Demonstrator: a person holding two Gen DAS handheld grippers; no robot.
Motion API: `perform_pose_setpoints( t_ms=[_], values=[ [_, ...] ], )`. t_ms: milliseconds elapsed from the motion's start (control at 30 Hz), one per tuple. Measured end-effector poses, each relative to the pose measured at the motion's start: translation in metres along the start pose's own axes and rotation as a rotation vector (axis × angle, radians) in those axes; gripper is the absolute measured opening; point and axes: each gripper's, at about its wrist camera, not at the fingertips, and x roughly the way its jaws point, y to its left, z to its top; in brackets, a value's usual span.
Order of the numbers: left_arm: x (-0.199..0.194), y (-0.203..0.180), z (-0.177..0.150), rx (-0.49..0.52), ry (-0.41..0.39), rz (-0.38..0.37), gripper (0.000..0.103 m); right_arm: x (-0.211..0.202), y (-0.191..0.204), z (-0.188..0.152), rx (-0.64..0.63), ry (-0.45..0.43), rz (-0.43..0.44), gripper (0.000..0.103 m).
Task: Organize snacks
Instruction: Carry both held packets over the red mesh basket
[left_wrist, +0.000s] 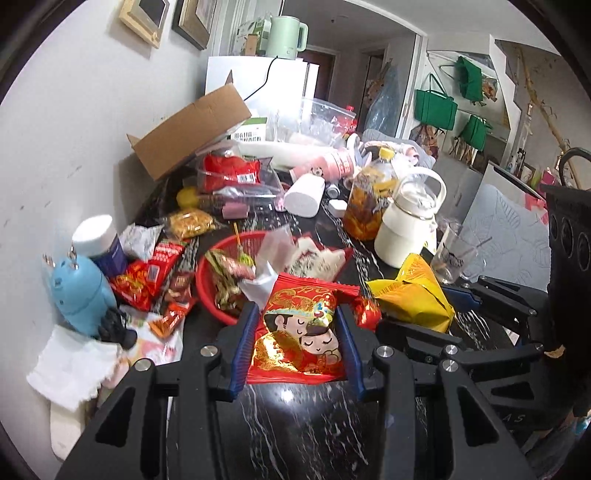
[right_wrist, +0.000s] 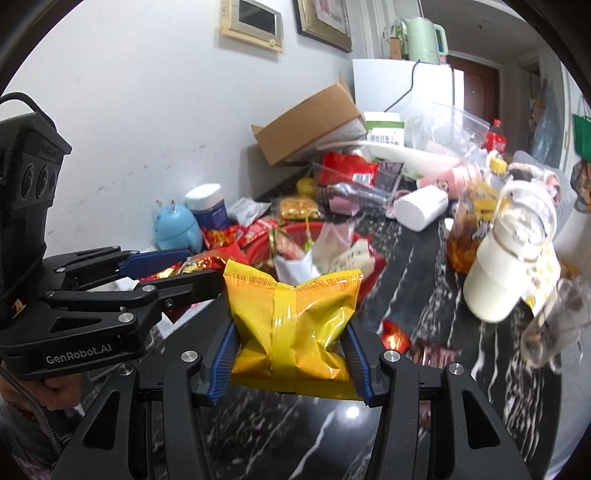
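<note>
Left wrist view: my left tool (left_wrist: 297, 332) is pinching the red packet (left_wrist: 300, 334) above the bench (left_wrist: 314, 424); my right tool (right_wrist: 291, 347) is pinching the yellow packet (right_wrist: 293, 325). I am keeping both level, aiming for the red basket (left_wrist: 212, 280).

Left tool (left_wrist: 299, 314), right tool (right_wrist: 291, 332): both clamped, side by side.

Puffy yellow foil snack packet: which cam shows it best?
Right wrist view: the puffy yellow foil snack packet fills the centre, clamped in the right hand-held gripper. Left wrist view shows it only side-on, at the right.
</note>
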Motion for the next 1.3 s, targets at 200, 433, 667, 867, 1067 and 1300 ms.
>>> perform_pose_setpoints(
  t_ms=[200, 433, 667, 867, 1067, 1300],
  values=[
    [0.009, 0.008, 0.02, 0.001, -0.023, -0.006, 0.035, 0.011, -0.004, 0.022, -0.021, -0.018, -0.001, 0.052],
    [0.036, 0.023, 0.035, -0.025, -0.006, -0.026, 0.033, 0.028, -0.011, 0.042, -0.025, -0.028, -0.002, 0.052],
    [0.056, 0.035, 0.02, -0.057, 0.063, -0.045, 0.033, 0.038, -0.025, 0.034, 0.003, 0.013, -0.022, 0.052],
    [0.076, 0.038, -0.002, -0.056, 0.173, -0.059, 0.033, 0.044, -0.031, 0.015, 0.045, 0.063, -0.009, 0.053],
    [0.099, 0.041, -0.023, -0.053, 0.266, -0.049, 0.034, 0.047, -0.029, -0.002, 0.065, 0.103, 0.014, 0.053],
    [0.117, 0.044, -0.035, -0.048, 0.34, -0.021, 0.056, 0.052, -0.031, -0.014, 0.099, 0.136, 0.021, 0.053]
  ],
)
